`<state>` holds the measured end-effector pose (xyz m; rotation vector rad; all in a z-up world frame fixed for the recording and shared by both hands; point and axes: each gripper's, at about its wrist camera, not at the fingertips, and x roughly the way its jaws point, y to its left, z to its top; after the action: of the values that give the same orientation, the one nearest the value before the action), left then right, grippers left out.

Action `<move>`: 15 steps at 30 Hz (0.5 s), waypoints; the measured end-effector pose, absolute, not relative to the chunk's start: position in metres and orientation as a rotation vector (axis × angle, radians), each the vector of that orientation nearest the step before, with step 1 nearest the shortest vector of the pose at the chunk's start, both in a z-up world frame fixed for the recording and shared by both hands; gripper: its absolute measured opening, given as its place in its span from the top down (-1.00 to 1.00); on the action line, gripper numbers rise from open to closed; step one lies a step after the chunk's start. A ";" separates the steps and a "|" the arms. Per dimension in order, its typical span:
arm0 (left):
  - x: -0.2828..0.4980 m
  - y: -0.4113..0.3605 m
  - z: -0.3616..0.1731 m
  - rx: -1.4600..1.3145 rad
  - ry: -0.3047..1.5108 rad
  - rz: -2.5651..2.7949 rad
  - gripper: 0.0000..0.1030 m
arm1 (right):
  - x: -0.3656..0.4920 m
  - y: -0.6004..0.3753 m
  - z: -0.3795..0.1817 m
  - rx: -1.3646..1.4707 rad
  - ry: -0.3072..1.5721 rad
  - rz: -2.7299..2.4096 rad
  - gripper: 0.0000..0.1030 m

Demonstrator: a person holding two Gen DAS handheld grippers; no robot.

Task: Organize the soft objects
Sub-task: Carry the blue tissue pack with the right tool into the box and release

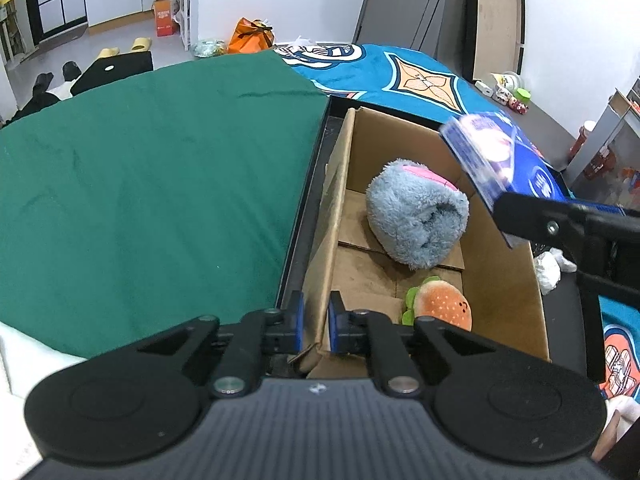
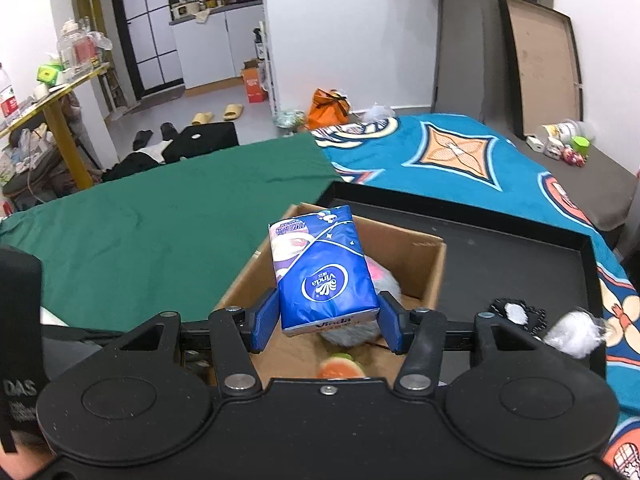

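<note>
Left gripper [image 1: 316, 322]: black tongs with blue pads, nearest the left wrist camera, pinched narrow on the left wall of the open brown cardboard box [image 1: 500, 276], near its front corner; one pad is outside the wall, one inside.
Right gripper [image 2: 327, 320]: black tongs with blue pads, clamped partway on a blue plastic-wrapped tissue pack [image 2: 320, 272] printed with a white logo; the pack sticks forward from the pads, over the box opening.
Tissue pack from the left wrist view: tilted and motion-blurred above the box's right wall.
Cardboard box: stands in a shallow black tray [image 2: 520, 248], at the tray's left end.
Box contents: a fluffy grey-blue plush toy with a pink patch [image 1: 416, 216] against the far part of the floor; a small orange burger-shaped plush with a green frill [image 1: 440, 304] nearer the front.
Tray contents: a black-and-white fuzzy item [image 2: 516, 312] and a white fluffy ball [image 2: 576, 332] to the right of the box.
Surface: the tray lies on a bed, with a green cloth [image 1: 140, 160] on the left and a teal patterned blanket [image 2: 460, 152] on the right.
</note>
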<state>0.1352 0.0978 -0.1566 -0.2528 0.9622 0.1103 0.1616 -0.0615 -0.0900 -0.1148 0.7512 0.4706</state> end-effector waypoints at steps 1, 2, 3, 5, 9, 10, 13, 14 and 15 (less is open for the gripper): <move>0.135 0.098 -0.157 -0.256 0.961 0.108 0.79 | 0.161 -0.058 -0.089 -0.115 0.747 0.477 -0.04; 0.135 0.099 -0.157 -0.258 0.959 0.106 0.78 | 0.160 -0.055 -0.089 -0.114 0.745 0.486 -0.12; 0.134 0.100 -0.157 -0.260 0.959 0.104 0.78 | 0.160 -0.052 -0.089 -0.111 0.747 0.499 -0.20; 0.134 0.102 -0.157 -0.266 0.959 0.100 0.78 | 0.159 -0.047 -0.090 -0.108 0.762 0.532 -0.35; 0.133 0.102 -0.154 -0.266 0.950 0.112 0.78 | 0.157 -0.049 -0.093 -0.108 0.772 0.512 -0.35; 0.132 0.102 -0.154 -0.267 0.947 0.112 0.78 | 0.157 -0.051 -0.094 -0.107 0.778 0.506 -0.35; 0.130 0.100 -0.152 -0.253 0.941 0.119 0.78 | 0.156 -0.060 -0.097 -0.104 0.794 0.479 -0.35; 0.130 0.099 -0.152 -0.248 0.940 0.120 0.78 | 0.155 -0.063 -0.098 -0.104 0.796 0.470 -0.35; 0.130 0.098 -0.151 -0.243 0.940 0.121 0.78 | 0.154 -0.067 -0.098 -0.105 0.797 0.461 -0.35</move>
<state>0.1303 0.0978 -0.1514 -0.2431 0.9402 0.1214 0.1536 -0.0666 -0.0983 -0.1047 0.7970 0.4613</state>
